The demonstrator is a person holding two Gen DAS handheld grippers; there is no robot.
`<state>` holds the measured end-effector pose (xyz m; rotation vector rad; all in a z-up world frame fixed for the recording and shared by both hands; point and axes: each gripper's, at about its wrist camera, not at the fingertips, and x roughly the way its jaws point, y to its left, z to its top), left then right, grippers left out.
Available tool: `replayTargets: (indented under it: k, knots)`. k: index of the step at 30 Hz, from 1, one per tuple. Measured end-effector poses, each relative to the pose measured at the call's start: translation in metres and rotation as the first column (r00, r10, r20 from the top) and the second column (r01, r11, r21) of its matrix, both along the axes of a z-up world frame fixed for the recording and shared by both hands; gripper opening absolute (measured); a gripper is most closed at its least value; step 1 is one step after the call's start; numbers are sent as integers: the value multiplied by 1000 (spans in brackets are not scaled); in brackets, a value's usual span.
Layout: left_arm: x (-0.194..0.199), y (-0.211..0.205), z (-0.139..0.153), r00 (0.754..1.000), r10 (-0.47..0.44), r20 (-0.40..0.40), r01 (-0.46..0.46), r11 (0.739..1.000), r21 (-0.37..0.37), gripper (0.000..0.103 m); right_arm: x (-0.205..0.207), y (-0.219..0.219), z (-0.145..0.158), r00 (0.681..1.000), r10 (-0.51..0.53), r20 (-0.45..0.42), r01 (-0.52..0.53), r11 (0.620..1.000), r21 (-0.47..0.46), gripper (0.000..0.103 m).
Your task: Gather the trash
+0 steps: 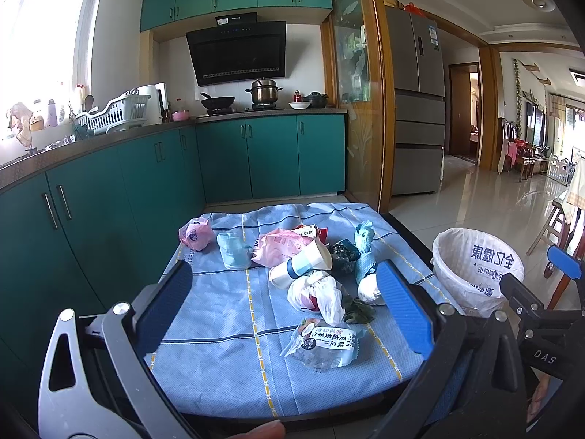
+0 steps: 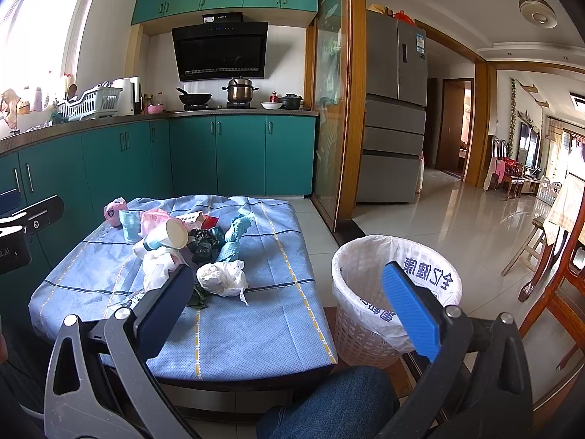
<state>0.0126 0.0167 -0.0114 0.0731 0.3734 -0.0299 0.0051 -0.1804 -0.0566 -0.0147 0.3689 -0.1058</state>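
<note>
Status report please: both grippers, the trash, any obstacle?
Left gripper open, empty. Right gripper open, empty. Trash pile on table, lined bin beside it. Path clear.

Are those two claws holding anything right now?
No. The left gripper and right gripper are both open and empty; the trash lies untouched on the table.

Bright daylight, window [image 1: 40,47] blown out left, fisheye-bent edges, sharp focus

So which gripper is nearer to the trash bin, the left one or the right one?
Right. The right gripper hangs open beside the trash bin; the left gripper is open over the table's middle, farther away.
</note>
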Motion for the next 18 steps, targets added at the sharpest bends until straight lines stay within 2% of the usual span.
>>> replayTargets:
  k: [18]
  knots:
    - [2, -1, -3, 1000, -3, -7, 3, 1000, 4, 100, -1, -2, 0, 1000, -4, 1, 4, 1000, 4, 101]
